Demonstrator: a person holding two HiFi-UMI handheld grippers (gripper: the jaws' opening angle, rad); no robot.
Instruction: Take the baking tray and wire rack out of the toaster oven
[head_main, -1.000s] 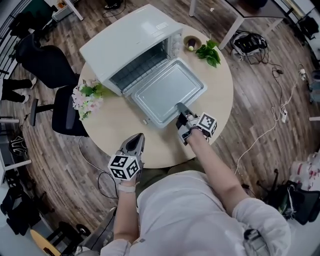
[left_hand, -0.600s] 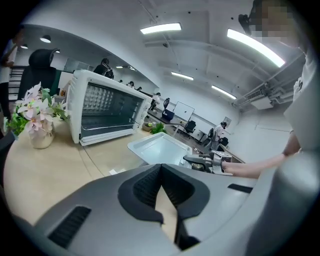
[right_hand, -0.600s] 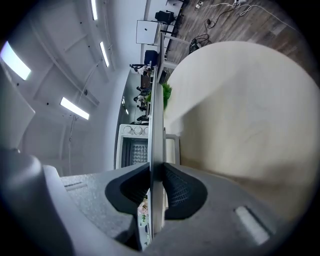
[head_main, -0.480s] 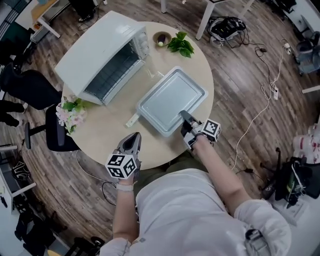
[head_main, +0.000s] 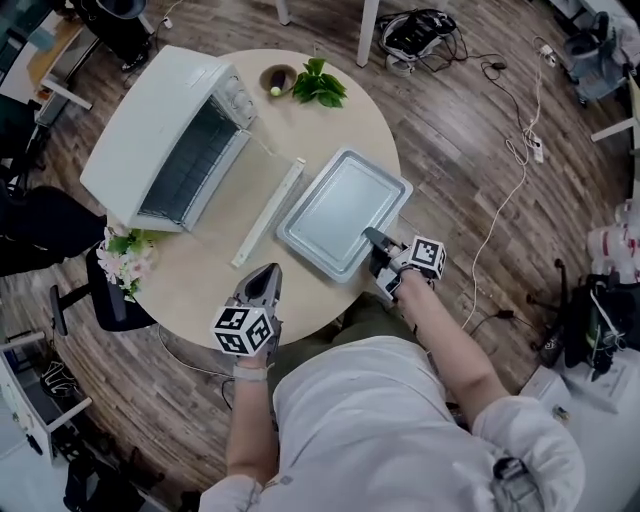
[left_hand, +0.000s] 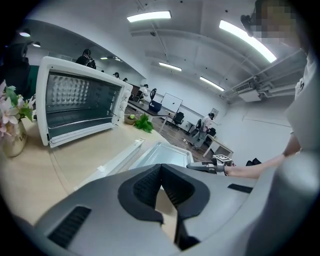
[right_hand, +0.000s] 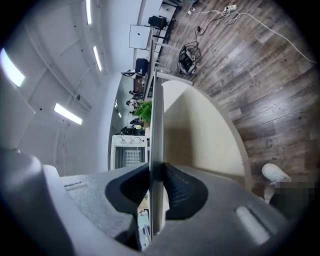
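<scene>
The white toaster oven stands at the table's far left, its front open. Bars of a wire rack show inside it in the left gripper view. The silver baking tray is outside the oven, over the right side of the round table. My right gripper is shut on the tray's near rim, which runs edge-on between its pads. My left gripper hovers near the table's front edge, shut and empty, pointing toward the tray.
A long white strip lies between oven and tray. A small bowl and green leaves sit at the far edge. Flowers stand at the left edge. Cables and chairs are on the wood floor around.
The tray has come away from the oven's front and moved right with my right gripper still shut on it. The white strip now lies in the gap. My left gripper stays low at the front.
</scene>
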